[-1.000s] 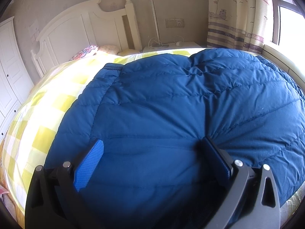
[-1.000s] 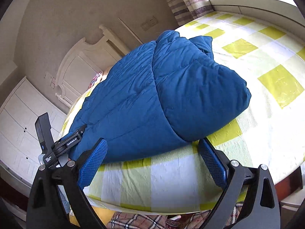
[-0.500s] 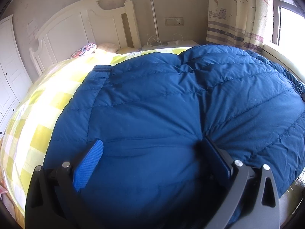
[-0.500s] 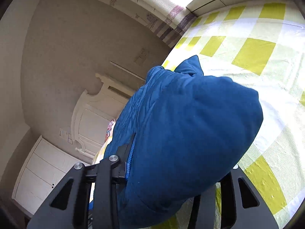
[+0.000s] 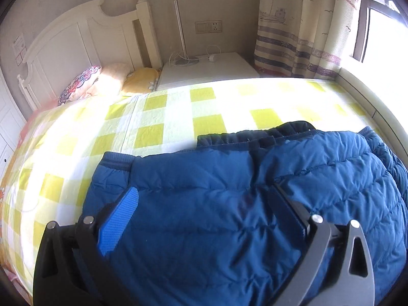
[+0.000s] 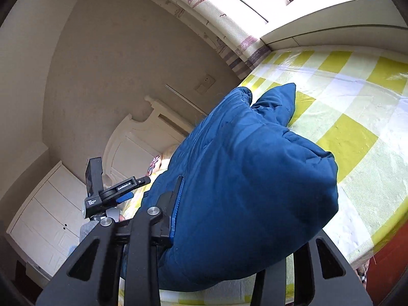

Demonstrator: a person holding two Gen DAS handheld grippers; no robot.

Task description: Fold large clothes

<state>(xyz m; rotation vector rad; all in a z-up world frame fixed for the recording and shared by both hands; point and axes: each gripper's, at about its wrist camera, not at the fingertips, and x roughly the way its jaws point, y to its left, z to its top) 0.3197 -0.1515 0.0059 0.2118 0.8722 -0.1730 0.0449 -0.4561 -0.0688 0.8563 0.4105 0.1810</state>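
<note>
A puffy blue down jacket (image 5: 229,219) lies on the yellow-checked bed sheet (image 5: 153,117). Its cuffed sleeve end (image 5: 114,163) points left, and a dark ribbed hem (image 5: 244,135) runs along its far edge. My left gripper (image 5: 201,204) stands wide, with a thick bulge of jacket between its jaws. Creases run in to the right finger (image 5: 288,211). In the right wrist view a raised fold of the jacket (image 6: 255,183) fills my right gripper (image 6: 229,229). Its jaws are shut on that fold and the right fingertip is hidden behind the cloth. The left gripper (image 6: 114,191) shows beyond the jacket.
A white headboard (image 5: 84,40) and pillows (image 5: 107,81) are at the bed's far left. A white nightstand (image 5: 209,68) with a cable stands beside a striped curtain (image 5: 301,30) and a window. White wardrobe doors (image 6: 43,211) line the side wall. Bare sheet (image 6: 352,117) lies right of the jacket.
My right gripper went from wide open in front of the jacket to shut on a fold of it. My left gripper drew back with the jacket, uncovering much of the sheet.
</note>
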